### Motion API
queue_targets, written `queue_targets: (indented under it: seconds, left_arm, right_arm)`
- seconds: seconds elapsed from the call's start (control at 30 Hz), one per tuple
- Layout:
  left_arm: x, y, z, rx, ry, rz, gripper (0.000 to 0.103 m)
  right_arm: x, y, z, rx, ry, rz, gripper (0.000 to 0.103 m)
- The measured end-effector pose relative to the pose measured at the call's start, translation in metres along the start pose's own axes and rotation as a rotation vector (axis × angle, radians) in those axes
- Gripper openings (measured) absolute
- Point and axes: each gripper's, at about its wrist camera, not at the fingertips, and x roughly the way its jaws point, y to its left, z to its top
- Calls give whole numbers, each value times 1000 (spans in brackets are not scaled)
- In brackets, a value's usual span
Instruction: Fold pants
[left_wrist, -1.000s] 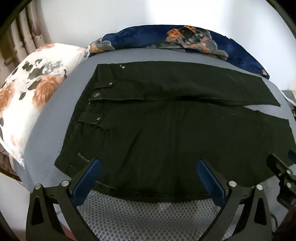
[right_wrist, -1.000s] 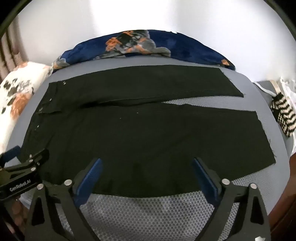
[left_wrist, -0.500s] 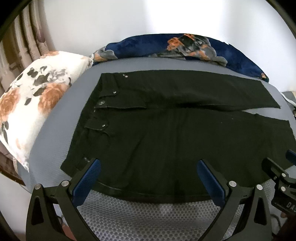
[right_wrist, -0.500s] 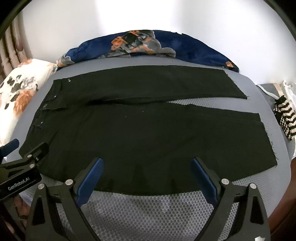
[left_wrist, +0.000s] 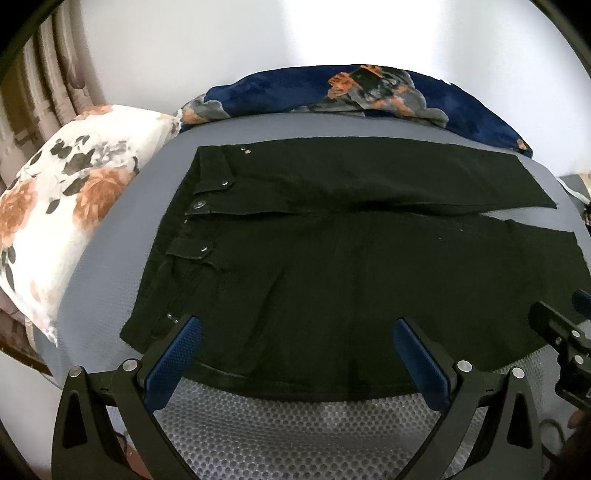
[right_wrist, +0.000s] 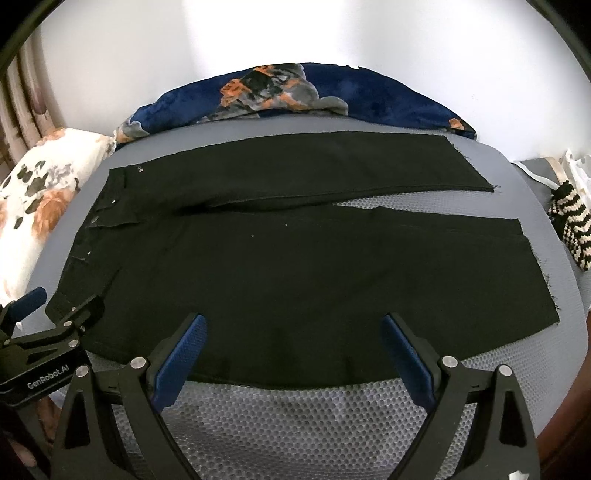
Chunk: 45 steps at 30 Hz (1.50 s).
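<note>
- Here, the black pants (right_wrist: 295, 266) lie spread flat on the bed (right_wrist: 295, 424), waistband left, legs right.
- Both the left gripper (left_wrist: 295, 354) and right gripper (right_wrist: 291, 350) hover with jaws wide apart, empty.
- The cloth looks soft and limp, probably best pinched along the near edge.

Black pants (left_wrist: 332, 258) lie flat across the grey mattress (left_wrist: 288, 424) in front of you, waistband to the left, legs running right with a narrow gap between the hems; your left gripper (left_wrist: 295, 328) hangs over the near edge of the cloth, its blue pads (left_wrist: 173, 362) spread wide and holding nothing; your right gripper (left_wrist: 565, 339) pokes in at the right edge; a floral pillow (left_wrist: 70, 210) sits left, a navy blanket (left_wrist: 354, 96) behind.
</note>
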Motion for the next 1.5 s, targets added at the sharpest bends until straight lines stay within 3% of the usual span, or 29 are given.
queue_targets:
  seconds: [0.47,1.5]
  left_arm:
    - [4,7,0,-37,25,-2,103]
    - [5,5,-2,-17,20,4,103]
  right_arm:
    - [2,0,-2,11,13,-19,94]
    - [1,-6,-4,35,16,-34,94]
